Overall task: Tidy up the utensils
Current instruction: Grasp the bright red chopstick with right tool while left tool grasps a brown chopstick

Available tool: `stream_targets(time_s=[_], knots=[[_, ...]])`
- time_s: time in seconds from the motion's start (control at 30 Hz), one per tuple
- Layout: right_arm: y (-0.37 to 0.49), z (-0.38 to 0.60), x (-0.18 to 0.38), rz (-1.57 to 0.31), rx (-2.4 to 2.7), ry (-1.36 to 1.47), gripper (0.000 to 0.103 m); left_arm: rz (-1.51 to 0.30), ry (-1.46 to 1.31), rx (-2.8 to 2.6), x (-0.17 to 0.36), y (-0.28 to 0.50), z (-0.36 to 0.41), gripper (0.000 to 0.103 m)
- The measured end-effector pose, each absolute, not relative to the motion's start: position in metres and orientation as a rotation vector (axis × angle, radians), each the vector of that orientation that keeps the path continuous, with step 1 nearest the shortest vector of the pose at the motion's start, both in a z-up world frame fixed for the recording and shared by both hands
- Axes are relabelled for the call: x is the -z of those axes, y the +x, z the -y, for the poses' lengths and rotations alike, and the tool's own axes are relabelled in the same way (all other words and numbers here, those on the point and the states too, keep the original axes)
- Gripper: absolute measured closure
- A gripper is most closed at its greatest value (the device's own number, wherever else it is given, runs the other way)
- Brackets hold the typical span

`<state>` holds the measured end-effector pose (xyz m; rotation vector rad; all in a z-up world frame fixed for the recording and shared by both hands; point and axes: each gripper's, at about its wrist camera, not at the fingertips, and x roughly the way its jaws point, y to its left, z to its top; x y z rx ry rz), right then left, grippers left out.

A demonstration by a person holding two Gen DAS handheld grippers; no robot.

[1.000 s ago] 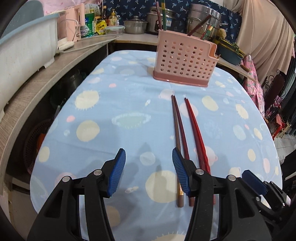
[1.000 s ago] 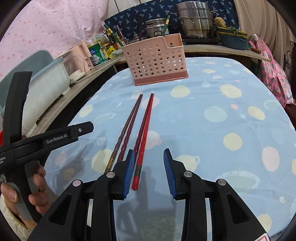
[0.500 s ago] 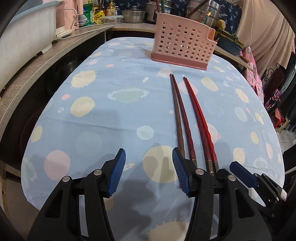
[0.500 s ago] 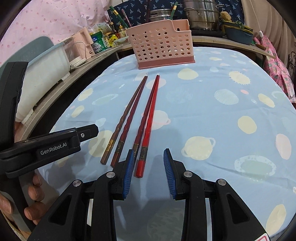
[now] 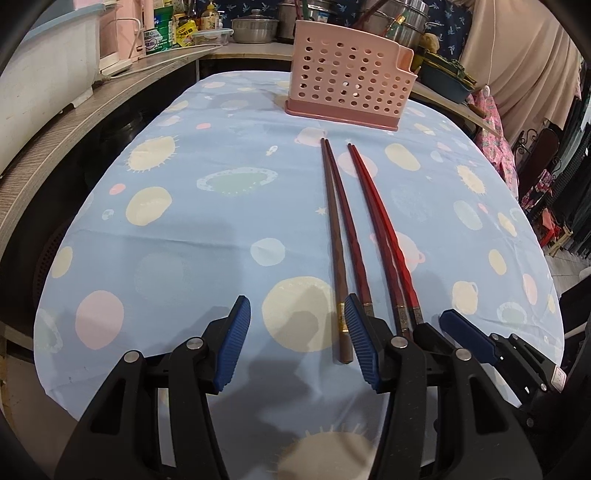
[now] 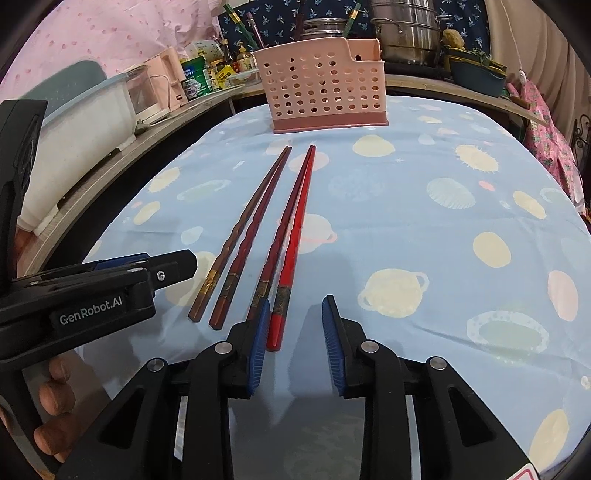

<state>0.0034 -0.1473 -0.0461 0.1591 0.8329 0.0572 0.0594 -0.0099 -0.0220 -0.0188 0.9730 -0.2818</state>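
Observation:
A brown pair of chopsticks (image 5: 338, 206) and a red pair (image 5: 380, 218) lie side by side on the blue spotted tablecloth (image 5: 207, 229), tips pointing at a pink perforated utensil holder (image 5: 347, 79) at the far end. The pairs also show in the right wrist view, brown (image 6: 247, 225) and red (image 6: 293, 221), with the holder (image 6: 325, 92) behind. My left gripper (image 5: 297, 341) is open, its right finger by the brown pair's near ends. My right gripper (image 6: 293, 339) is open around the near end of the rightmost red chopstick.
A wooden counter (image 5: 74, 114) curves along the left with a white tub (image 5: 40, 81), bottles and jars (image 5: 177, 29). Steel pots (image 6: 406, 33) stand behind the holder. The table edge lies just under both grippers. The left gripper's body (image 6: 92, 299) shows at left in the right wrist view.
Both grippers have pulled back toward the near ends of the chopsticks and dropped lower. The right gripper now straddles the end of the rightmost red chopstick. The chopsticks have not moved.

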Motion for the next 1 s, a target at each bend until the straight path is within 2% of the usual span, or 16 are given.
stream_targets(time_s=[0.27,0.87,0.97,1.0], knots=[[0.003,0.158,0.048,-0.835,-0.034,0.168,0.097,-0.984,-0.002,0.297,0.027,0.057,0.018,0.052],[-0.007,0.185,0.048,-0.820,0.018,0.215,0.097,-0.975,0.045,0.276,0.035,0.055,0.026,0.053],[-0.008,0.187,0.048,-0.820,0.023,0.219,0.097,-0.972,0.051,0.268,0.035,0.054,0.025,0.059],[-0.009,0.188,0.048,-0.819,0.025,0.219,0.097,-0.972,0.051,0.263,0.035,0.055,0.023,0.064]])
